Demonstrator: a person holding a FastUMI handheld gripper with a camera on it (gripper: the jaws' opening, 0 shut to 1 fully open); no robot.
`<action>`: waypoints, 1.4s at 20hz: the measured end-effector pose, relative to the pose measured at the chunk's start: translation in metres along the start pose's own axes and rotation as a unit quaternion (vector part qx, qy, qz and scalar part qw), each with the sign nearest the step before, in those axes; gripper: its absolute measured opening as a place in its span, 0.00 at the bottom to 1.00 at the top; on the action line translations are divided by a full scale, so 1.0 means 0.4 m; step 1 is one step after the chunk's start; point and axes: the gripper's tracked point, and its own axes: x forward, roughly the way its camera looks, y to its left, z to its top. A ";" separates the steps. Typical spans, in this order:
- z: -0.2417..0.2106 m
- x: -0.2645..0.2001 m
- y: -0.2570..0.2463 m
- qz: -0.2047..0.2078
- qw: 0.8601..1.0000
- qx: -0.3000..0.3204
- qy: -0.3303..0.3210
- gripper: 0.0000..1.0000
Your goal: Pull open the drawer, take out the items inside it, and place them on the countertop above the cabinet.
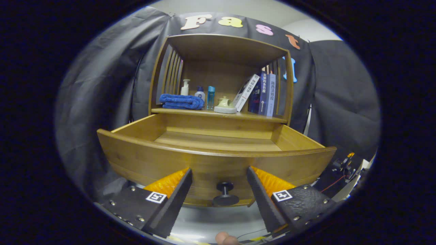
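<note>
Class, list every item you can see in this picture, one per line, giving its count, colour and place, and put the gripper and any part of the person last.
cabinet: one, brown wood, ahead of the fingers
drawer: one, brown wood, pulled open, its visible floor bare
knob: one, black, on the drawer front, between the fingers
towel: one, blue, folded, countertop left
pump bottle: one, white, behind the towel
small bottle: one, white with blue cap, right of the towel
blue bottle: one, beside the small bottle
ceramic dish: one, pale green, countertop middle
books: about four, white and blue, countertop right
gripper: one, open, fingers either side of the knob, apart from it
fingertips: person's, below the gripper
</note>
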 end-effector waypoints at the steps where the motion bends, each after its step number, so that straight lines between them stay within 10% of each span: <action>1: -0.005 0.002 0.003 -0.004 1.000 -0.015 -0.002 0.99; 28: 0.005 0.175 0.003 0.035 0.997 0.066 0.012 0.98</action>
